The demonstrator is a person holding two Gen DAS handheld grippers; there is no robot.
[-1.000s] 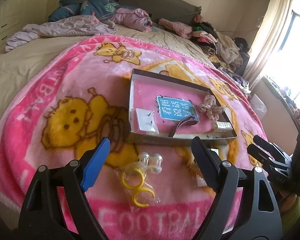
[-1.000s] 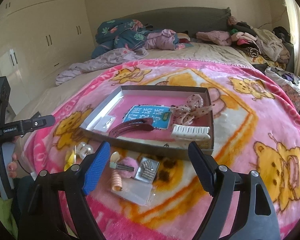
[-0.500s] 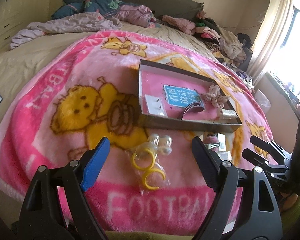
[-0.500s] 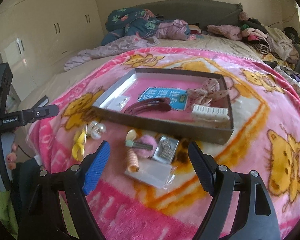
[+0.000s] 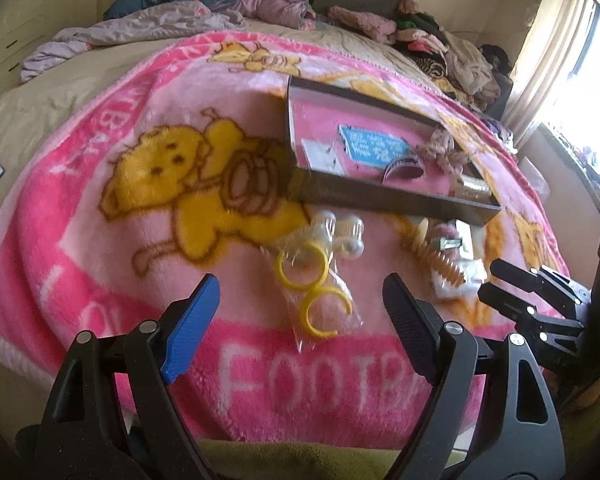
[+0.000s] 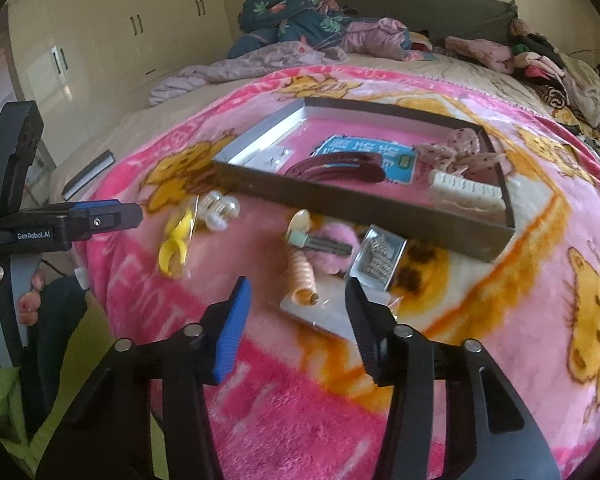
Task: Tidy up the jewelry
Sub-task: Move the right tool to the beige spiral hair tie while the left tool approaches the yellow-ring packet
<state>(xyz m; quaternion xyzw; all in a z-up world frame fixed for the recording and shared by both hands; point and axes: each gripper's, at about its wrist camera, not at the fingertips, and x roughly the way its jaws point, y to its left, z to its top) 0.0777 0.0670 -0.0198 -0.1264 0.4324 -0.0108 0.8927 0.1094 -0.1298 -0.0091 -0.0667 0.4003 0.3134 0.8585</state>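
Observation:
A shallow grey tray (image 5: 392, 200) (image 6: 364, 208) lies on the pink blanket and holds a blue card, a dark red clip (image 6: 336, 164), a spotted bow (image 6: 456, 152) and a white comb (image 6: 466, 196). In front of it lie a clear bag of yellow hoops (image 5: 312, 292) (image 6: 176, 244), pearl pieces (image 5: 344, 232) (image 6: 220, 210), an orange spiral tie (image 6: 302, 276), a pink pompom clip (image 6: 332, 246) and a silver packet (image 6: 378, 258). My left gripper (image 5: 300, 308) is open, just short of the hoops. My right gripper (image 6: 298, 316) is open, just short of the spiral tie.
The blanket's front edge (image 5: 260, 428) hangs over the bed side close below both grippers. Heaped clothes and bedding (image 6: 320, 28) fill the far end of the bed. White wardrobes (image 6: 100, 48) stand on the left. A window with a curtain (image 5: 548, 48) is on the right.
Both grippers have drawn back toward the blanket's front edge and lowered. The right gripper's jaws have narrowed and it has swung left toward the spiral tie. No object has moved.

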